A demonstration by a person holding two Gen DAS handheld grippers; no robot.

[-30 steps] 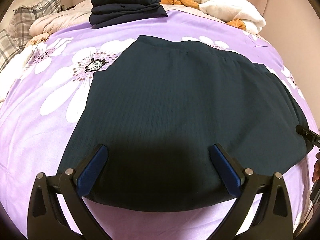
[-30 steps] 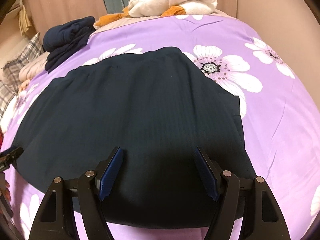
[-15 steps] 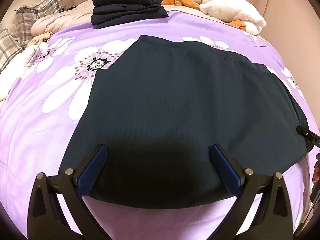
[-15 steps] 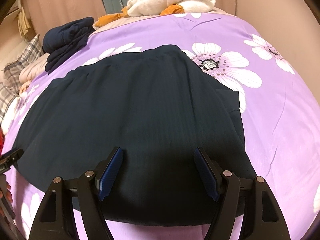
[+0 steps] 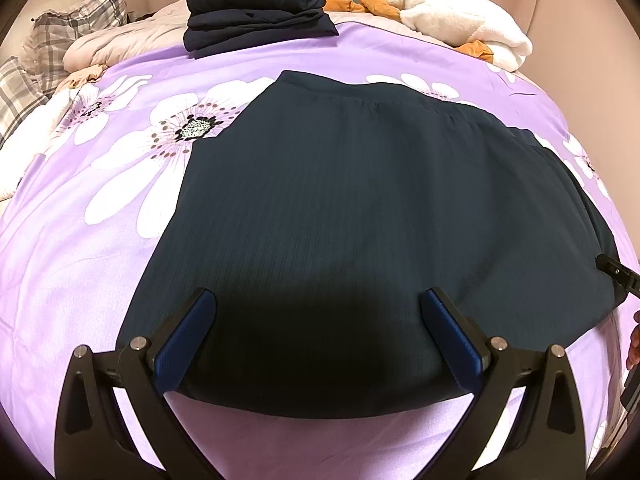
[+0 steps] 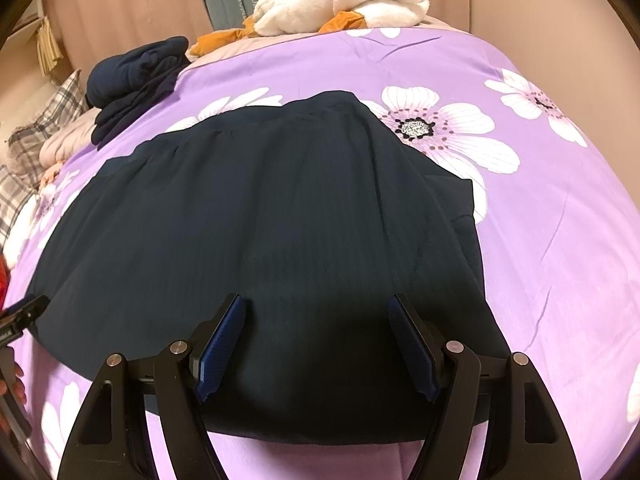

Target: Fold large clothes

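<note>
A large dark navy garment [image 5: 372, 208] lies spread flat on a purple flowered bedspread [image 5: 80, 264]; it also shows in the right wrist view [image 6: 260, 220]. My left gripper [image 5: 320, 320] is open and empty, hovering over the garment's near hem on its left half. My right gripper [image 6: 318, 332] is open and empty over the near hem on the right half. The right gripper's tip [image 5: 616, 276] shows at the left wrist view's right edge. The left gripper's tip [image 6: 20, 314] shows at the right wrist view's left edge.
A stack of folded dark navy clothes [image 5: 256, 4] sits at the far side of the bed, also in the right wrist view [image 6: 132, 84]. A white plush blanket [image 5: 464, 28] with orange cloth lies at the far right. Plaid pillows [image 5: 76, 28] lie at far left.
Both grippers have drawn back slightly toward the near hem, so a little more of the bedspread shows in front. Both stay open and the garment has not moved.
</note>
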